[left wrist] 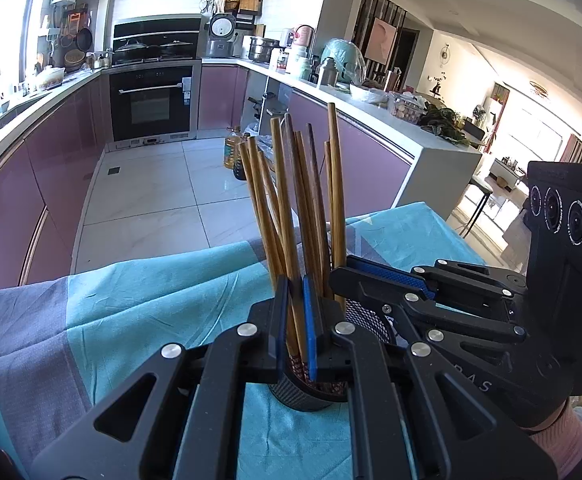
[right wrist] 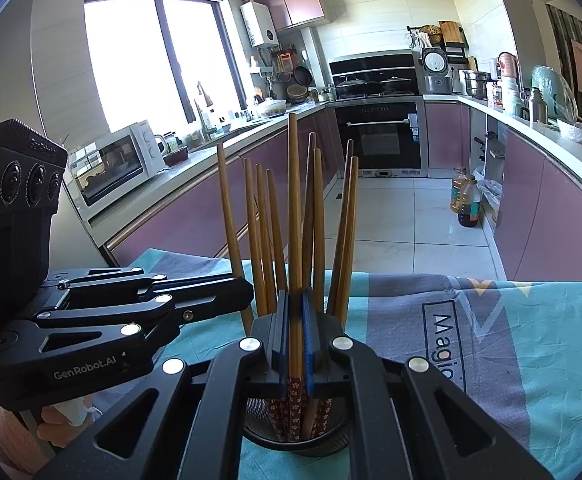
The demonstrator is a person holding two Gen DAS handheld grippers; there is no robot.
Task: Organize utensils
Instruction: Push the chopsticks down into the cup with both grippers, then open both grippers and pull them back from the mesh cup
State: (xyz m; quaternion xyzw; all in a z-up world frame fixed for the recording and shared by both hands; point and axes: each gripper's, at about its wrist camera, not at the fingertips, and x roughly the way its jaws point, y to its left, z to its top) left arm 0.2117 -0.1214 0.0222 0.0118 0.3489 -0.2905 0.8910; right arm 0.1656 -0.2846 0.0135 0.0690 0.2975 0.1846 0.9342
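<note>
Teal-grey tablecloth, black oven, white microwave, oil bottles

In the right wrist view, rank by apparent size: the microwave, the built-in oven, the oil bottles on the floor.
1. Microwave and built-in oven look alike; the microwave is nearer, so no ranking.
2. Oil bottles, plainly smallest.

Both the left gripper and the right gripper are matte black linkages with round silver rivets and blue finger pads, white "GenRobot.AI" lettering, a boxy three-lens camera block, and a pink knitted sleeve behind.
</note>
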